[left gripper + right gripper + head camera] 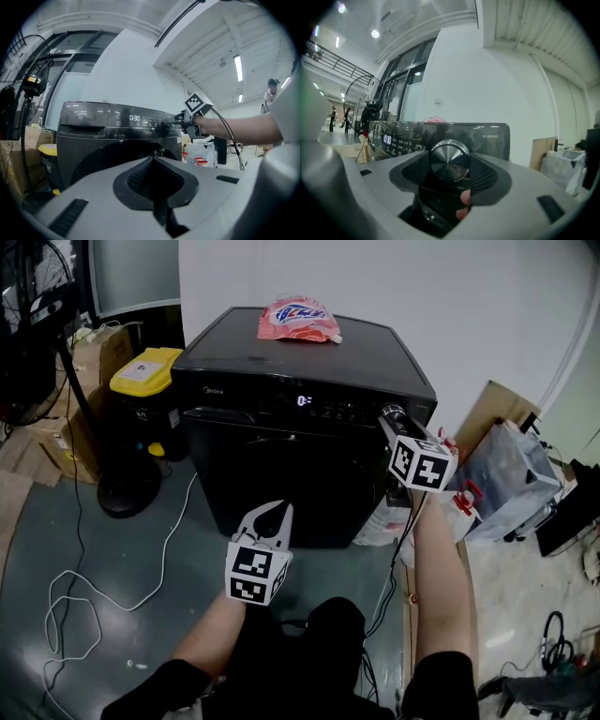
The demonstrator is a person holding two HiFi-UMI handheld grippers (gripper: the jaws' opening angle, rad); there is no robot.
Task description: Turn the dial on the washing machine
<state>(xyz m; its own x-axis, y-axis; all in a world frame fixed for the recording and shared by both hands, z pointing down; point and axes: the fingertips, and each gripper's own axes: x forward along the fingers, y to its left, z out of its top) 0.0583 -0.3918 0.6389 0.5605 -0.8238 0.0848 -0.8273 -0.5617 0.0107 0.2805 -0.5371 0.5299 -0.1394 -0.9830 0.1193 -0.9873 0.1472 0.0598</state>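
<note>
- While I keep the right gripper (395, 422) level and clenched on the dial (449, 159), that dial sits at the right end of the control panel (281, 401) on the washing machine (300, 362), its axis running straight along my gripper.
- Left gripper (277, 514): closed, empty, low before the door (281, 486), well apart from the dial, so right is the working hand.
- Count: one dial, one washing machine, two grippers.

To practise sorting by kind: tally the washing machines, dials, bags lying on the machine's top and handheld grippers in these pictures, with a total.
washing machine: 1
dial: 1
bag on top: 1
grippers: 2 (left gripper, right gripper)
total: 5
</note>
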